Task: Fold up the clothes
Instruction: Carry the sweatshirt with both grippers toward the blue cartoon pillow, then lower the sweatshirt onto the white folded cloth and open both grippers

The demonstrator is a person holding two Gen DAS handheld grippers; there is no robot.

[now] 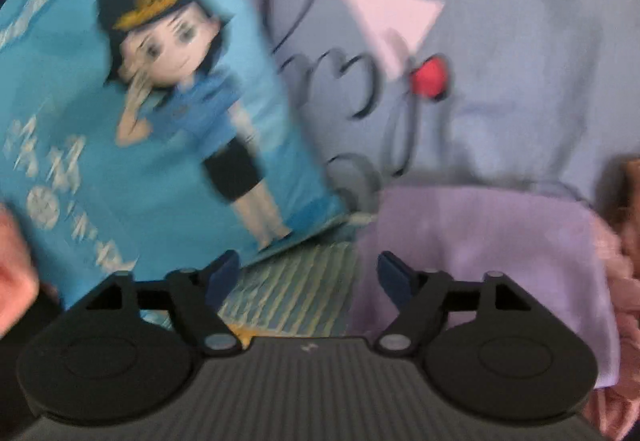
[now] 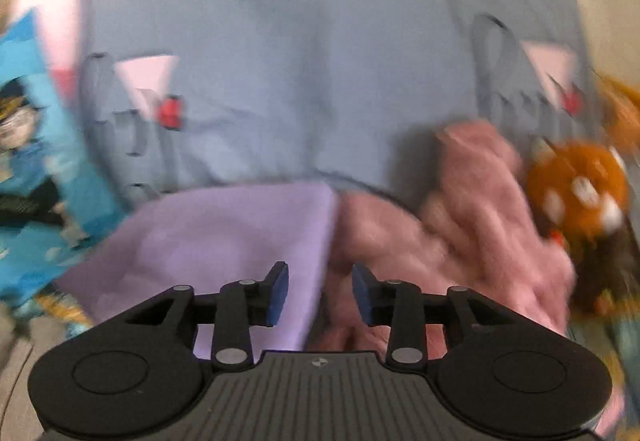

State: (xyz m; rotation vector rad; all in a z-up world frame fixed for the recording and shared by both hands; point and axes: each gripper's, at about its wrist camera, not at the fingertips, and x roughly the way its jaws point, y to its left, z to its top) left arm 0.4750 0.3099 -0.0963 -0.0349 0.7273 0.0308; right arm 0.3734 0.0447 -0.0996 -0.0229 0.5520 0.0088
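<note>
A lilac folded cloth (image 1: 480, 253) (image 2: 224, 237) lies flat in front of both grippers. Beside it on the right sits a crumpled pink fuzzy garment (image 2: 460, 225) (image 1: 616, 281). My left gripper (image 1: 308, 277) is open over a striped surface, its right finger near the lilac cloth's left edge, nothing between the fingers. My right gripper (image 2: 320, 297) is open, straddling the lilac cloth's right edge where it meets the pink garment. Both views are motion-blurred.
A grey-blue bedcover (image 1: 520, 61) (image 2: 320, 61) printed with dark script, pink triangles and red dots spreads behind. A blue cushion (image 1: 140, 101) (image 2: 36, 161) with a cartoon uniformed figure stands at the left. An orange plush toy (image 2: 580, 189) lies at the right.
</note>
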